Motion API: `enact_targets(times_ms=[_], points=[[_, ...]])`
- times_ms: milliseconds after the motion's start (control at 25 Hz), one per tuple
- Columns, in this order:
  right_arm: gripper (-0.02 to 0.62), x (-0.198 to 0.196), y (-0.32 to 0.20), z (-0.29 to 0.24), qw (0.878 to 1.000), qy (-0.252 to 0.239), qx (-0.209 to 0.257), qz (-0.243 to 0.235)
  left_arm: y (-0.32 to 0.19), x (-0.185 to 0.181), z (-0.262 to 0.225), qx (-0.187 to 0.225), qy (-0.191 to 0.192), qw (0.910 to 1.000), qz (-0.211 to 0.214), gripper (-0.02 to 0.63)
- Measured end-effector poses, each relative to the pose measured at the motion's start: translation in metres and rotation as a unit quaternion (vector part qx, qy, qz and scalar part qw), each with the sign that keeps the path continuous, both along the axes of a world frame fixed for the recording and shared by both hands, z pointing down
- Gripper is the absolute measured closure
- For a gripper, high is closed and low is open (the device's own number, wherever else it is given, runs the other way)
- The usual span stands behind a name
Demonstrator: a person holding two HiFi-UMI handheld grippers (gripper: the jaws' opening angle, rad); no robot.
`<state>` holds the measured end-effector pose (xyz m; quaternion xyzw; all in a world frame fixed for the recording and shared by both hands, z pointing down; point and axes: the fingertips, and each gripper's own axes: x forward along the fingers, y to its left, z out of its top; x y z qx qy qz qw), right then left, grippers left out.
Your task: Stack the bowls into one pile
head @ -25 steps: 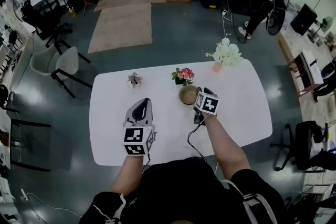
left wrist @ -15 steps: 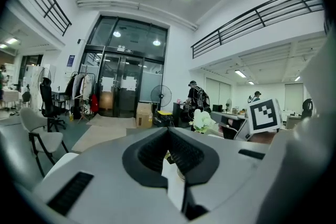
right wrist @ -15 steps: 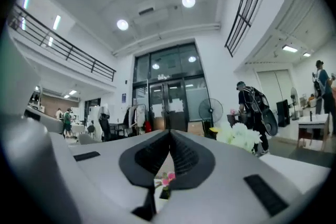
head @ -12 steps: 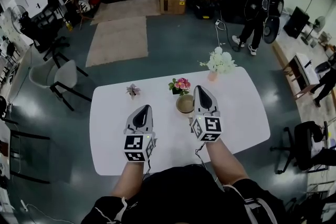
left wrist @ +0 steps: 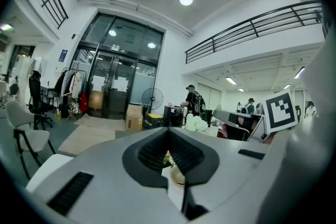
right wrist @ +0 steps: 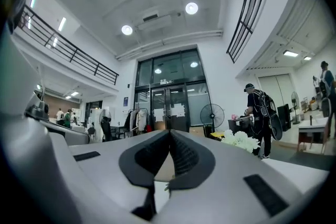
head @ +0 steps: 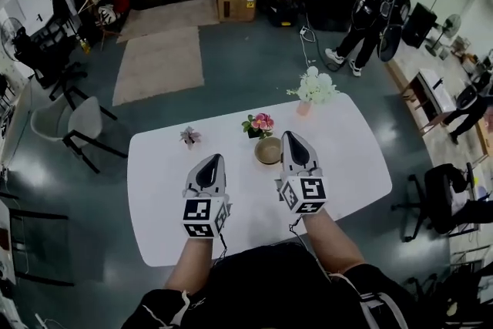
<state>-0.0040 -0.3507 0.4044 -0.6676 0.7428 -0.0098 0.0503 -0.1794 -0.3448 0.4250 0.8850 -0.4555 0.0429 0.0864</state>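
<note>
- Two hand-held grippers are over the white bench [head: 354, 166], side by side and apart, both pointing away from the person.
- Left hand-held gripper [head: 211, 160]: its jaws are pressed fully together. In the left gripper view the ribbed pads [left wrist: 157, 150] meet with nothing between them, and it touches nothing.
- Right hand-held gripper [head: 293, 136]: its jaws are also closed tight. The right gripper view shows the dark pads [right wrist: 185, 153] meeting edge to edge, with nothing caught between them.
- Bowls [head: 269, 151]: tan, and standing on the bench as one pile. They lie just left of the right hand-held gripper's tip and ahead and to the right of the left one. Neither hand-held gripper holds them. How many bowls are in the pile cannot be told.
- Pot of pink flowers [head: 259, 123]: just behind the bowls.
- Bunch of white flowers [head: 313, 85]: at the bench's far right corner.
- Small plant [head: 189, 136]: well to the left, on the bench's far side.
</note>
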Motion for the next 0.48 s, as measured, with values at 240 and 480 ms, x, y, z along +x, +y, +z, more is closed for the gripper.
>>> enact_targets(times_ms=[240,480], points=[[0.58,0.004,0.009,-0.003,0.998,0.024,-0.021,0.058,-0.007,0.012,0.002,-0.008,0.031,0.9975,0.064,0.594],[0.58,0.033,0.024,0.01,0.994,0.044,-0.038,0.092,-0.001,0.035,0.027,-0.035,0.057,0.9943,0.083,0.594]])
